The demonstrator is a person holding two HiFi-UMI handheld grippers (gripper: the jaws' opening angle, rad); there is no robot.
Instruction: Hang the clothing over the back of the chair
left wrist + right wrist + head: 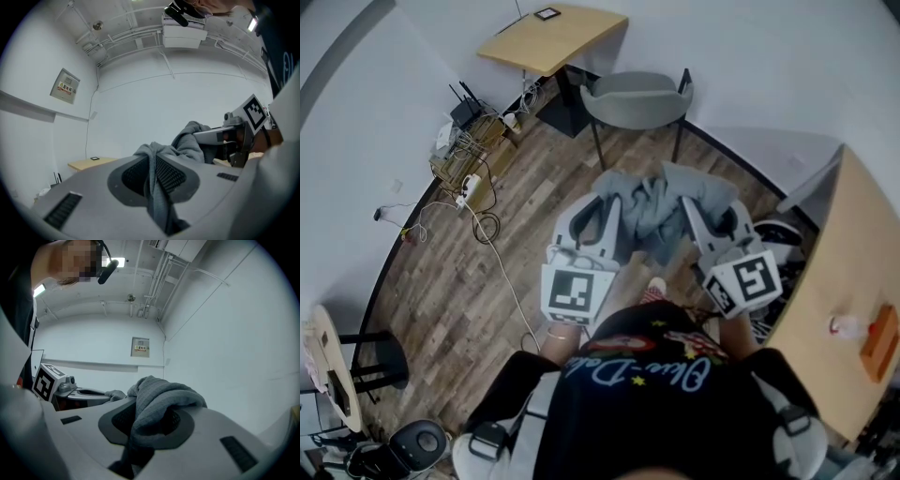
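Observation:
A grey knitted garment [654, 208] hangs in the air between my two grippers, drooping in the middle. My left gripper [605, 208] is shut on one bunched end of the garment [154, 174], the cloth pinched between the ribbed pads. My right gripper [701, 212] is shut on the other end [157, 405], where the fabric bulges up over the jaws. Both grippers point level. The grey chair [639, 101] stands ahead of the garment, its curved back [628, 114] towards me, apart from the cloth.
A wooden desk [551, 37] stands behind the chair by the wall. Cables and a power strip [469, 184] lie on the wood floor at the left. A second table [836, 300] with a bottle and an orange object runs along the right. A stool [328, 364] sits lower left.

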